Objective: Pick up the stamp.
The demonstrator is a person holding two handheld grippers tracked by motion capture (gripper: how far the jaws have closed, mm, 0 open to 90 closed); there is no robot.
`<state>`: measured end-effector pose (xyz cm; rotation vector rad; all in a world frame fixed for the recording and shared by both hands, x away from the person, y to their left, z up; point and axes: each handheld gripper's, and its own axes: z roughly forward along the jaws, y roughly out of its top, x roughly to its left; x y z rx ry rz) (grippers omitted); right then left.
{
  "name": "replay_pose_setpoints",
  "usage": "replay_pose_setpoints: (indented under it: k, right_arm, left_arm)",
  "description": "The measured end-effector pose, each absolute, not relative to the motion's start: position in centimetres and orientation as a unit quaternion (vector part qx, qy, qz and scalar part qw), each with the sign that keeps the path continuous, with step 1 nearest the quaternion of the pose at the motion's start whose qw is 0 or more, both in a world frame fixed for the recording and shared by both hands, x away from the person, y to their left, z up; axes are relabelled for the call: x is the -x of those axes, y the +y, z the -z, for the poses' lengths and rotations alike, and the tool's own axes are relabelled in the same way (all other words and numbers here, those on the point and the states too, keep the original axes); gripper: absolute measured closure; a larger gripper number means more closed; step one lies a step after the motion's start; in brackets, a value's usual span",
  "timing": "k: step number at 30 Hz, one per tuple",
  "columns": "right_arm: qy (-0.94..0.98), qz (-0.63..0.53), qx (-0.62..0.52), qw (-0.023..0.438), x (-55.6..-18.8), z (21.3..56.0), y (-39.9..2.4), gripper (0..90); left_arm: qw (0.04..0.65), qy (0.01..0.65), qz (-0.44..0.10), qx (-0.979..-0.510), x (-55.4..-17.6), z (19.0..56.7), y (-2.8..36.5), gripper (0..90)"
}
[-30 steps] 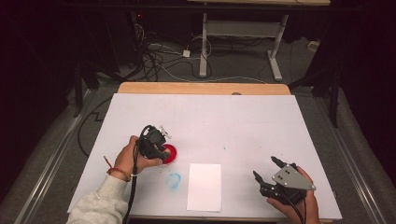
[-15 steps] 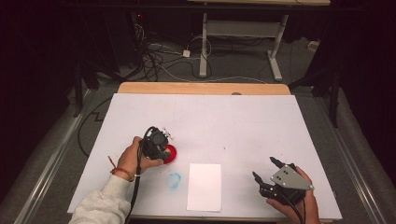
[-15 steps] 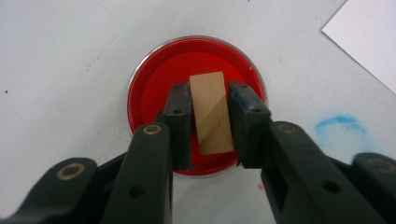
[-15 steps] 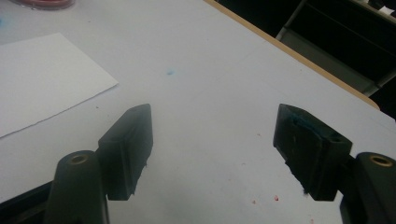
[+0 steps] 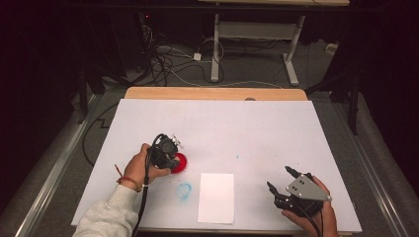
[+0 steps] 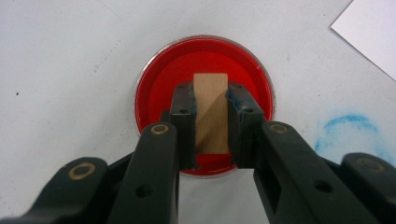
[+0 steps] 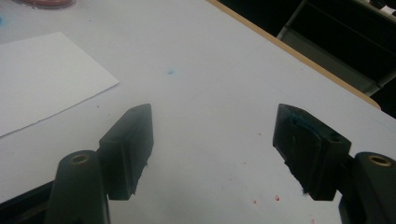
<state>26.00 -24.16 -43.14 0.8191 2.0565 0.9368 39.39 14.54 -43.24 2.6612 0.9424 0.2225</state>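
The left tool [image 6: 211, 122] is closed on one wooden block [image 6: 211, 112], with one jaw against each long side. In the left gripper view the block's long axis runs along the jaws, pointing away from the camera. Its far end stands over the centre of one red dish [image 6: 154, 88], a round shallow dish with a clear rim. Whether the block touches the red surface cannot be told.

In the high view the left tool [image 5: 170, 153] is at the worktop's left front area, held by the left hand [image 5: 141, 168], directly over the red dish [image 5: 182, 163], whose right portion is visible. The dish sits on the white worktop [image 5: 247, 128].

One blue ring-shaped smear [image 5: 184, 190] marks the worktop just in front of the dish; it also appears at the right of the left gripper view [image 6: 355, 130]. One white paper sheet [image 5: 216, 197] lies just right of the smear, its long axis running front to back.

The right tool [image 7: 212, 154] is open, jaws wide apart with nothing between them. In the high view it [image 5: 281, 180] is near the right front edge, held by the right hand [image 5: 311, 215], well apart from the sheet.

One small blue speck [image 5: 237, 157] and a few red specks [image 7: 275, 198] mark the worktop. No legible writing or labels are visible.
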Motion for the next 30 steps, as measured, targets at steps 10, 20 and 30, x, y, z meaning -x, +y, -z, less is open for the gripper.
replay_pose_setpoints:
  k: [10, 20, 30]
  right_arm:
    - [0.793, -0.367, -0.318, 0.367, -26.0, 43.1, -24.1, 29.5]
    - [0.795, -0.366, -0.315, 0.367, -26.0, 43.0, -24.1, 29.4]
    - [0.796, -0.36, -0.316, 0.37, -26.0, 43.1, -24.2, 29.8]
  left_arm:
    - [0.161, 0.326, -0.074, -0.929, -39.5, 43.5, 14.7, 73.7]
    - [0.167, 0.331, -0.076, -0.926, -39.3, 43.5, 14.9, 73.6]
    - [0.202, 0.328, -0.096, -0.918, -38.1, 40.5, 16.2, 73.6]
